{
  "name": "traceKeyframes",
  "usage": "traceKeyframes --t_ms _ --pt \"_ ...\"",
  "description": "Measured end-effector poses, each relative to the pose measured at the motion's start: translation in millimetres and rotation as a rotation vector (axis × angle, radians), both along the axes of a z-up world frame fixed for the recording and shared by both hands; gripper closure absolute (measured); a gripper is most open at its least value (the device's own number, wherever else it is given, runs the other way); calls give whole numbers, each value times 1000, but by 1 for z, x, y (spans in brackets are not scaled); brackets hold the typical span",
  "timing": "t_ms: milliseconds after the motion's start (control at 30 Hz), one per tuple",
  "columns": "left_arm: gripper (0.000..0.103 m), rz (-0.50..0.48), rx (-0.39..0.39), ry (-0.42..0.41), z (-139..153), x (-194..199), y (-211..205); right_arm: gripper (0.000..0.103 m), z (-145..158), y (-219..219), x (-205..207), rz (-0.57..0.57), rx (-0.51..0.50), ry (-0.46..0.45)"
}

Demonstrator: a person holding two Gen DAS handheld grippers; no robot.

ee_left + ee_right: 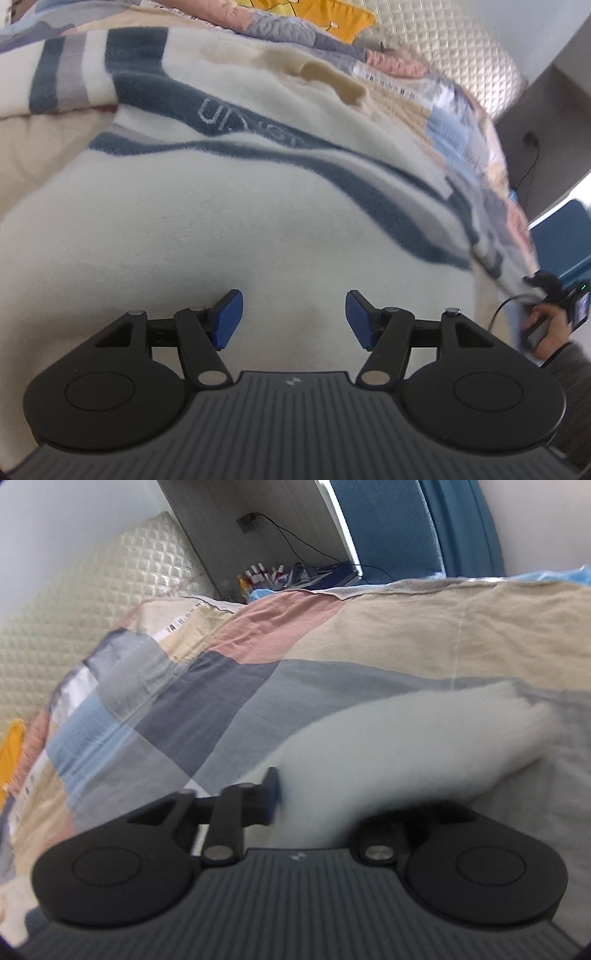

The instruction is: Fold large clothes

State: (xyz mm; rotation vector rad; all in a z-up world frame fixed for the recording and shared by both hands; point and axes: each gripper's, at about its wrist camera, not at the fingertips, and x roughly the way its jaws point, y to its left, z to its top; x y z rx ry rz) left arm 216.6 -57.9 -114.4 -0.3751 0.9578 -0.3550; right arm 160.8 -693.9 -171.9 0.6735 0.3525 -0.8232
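Note:
A large cream fleece sweater (236,206) with dark blue and grey stripes lies spread on the bed, filling the left wrist view. My left gripper (293,319) hovers just above its plain lower part, open and empty. In the right wrist view my right gripper (295,794) is shut on a blurred cream part of the sweater (399,746), which covers the right finger; only the left fingertip (272,794) shows. The right gripper and the hand holding it also show at the right edge of the left wrist view (546,317).
The sweater rests on a patchwork quilt (221,686) of grey, blue, pink and beige. A quilted cream headboard (96,602) stands at the back. A bedside shelf with small bottles (262,576), a wall socket with a cable, and a blue curtain (424,524) lie beyond the bed.

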Motion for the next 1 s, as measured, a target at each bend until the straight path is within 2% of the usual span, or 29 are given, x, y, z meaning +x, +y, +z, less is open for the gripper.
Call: traceKeyframes --t_ms 33,67,200,267,333,500,633,767,900,933,1000 --pt "36 2 -15 -3 2 -1 1 30 3 5 -4 -3 0 2" --pt "36 3 -22 -11 5 -3 3 21 6 11 -8 1 3 -9" --pt "36 -4 -32 -54 17 -14 5 21 25 47 -26 55 -8 -38" --pt "36 -4 -32 -69 21 -21 7 21 37 68 -37 78 22 -70" --pt "36 -3 -40 -78 25 -27 11 21 50 91 -43 112 84 -65" --pt "36 -9 -65 -64 24 -38 21 21 90 172 -42 270 163 21" --pt "36 -49 -88 -53 20 -52 21 22 119 243 -51 438 200 -65" --pt "37 -126 -133 -85 23 -65 10 22 121 295 -67 565 222 -99" --pt "37 -235 -193 -99 25 -75 -8 21 107 309 -101 603 345 -213" --pt "37 -269 -212 -100 24 -77 -14 21 107 312 -110 605 349 -231" --pt "38 -331 -236 -89 24 -78 -28 20 112 316 -125 571 274 -220"
